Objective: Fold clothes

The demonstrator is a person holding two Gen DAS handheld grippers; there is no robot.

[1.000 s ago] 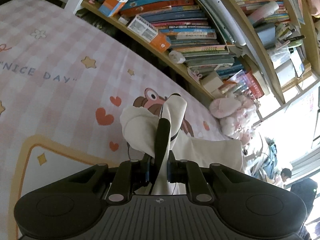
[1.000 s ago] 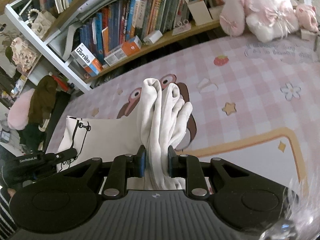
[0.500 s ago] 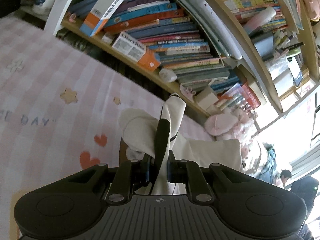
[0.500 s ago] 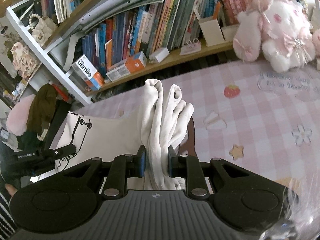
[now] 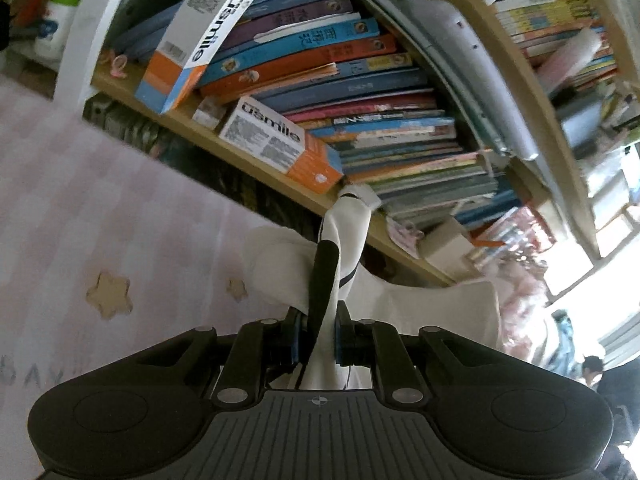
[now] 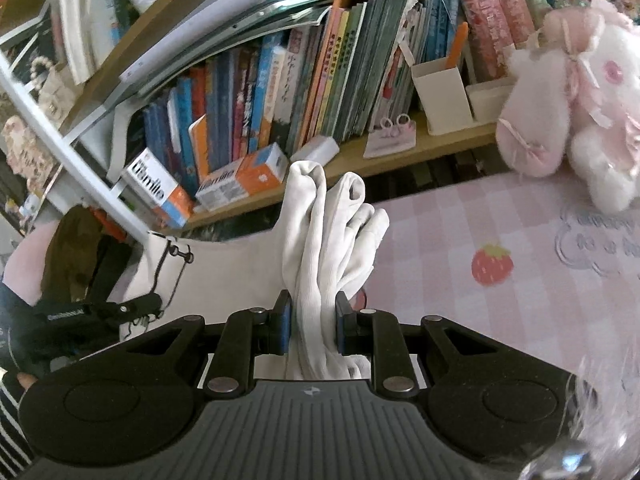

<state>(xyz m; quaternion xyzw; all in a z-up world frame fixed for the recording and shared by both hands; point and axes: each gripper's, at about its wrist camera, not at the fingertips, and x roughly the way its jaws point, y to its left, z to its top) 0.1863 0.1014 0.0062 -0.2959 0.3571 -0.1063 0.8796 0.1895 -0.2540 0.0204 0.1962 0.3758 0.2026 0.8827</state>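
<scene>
White cotton fabric with black line drawing, a soft garment (image 6: 224, 276), hangs stretched between the two black handheld grippers above the pink checked bedspread (image 6: 500, 280) printed with a strawberry and stars. The left gripper (image 5: 316, 338) has its jaws pinching a bunched edge with a black stripe. The right gripper (image 6: 310, 330) has its jaws clamped on a thick gathered wad of the cloth. Behind stands a wooden bookshelf (image 6: 400, 156) crammed with books, with a fluffy pink plush toy (image 6: 576, 100) beside it.
</scene>
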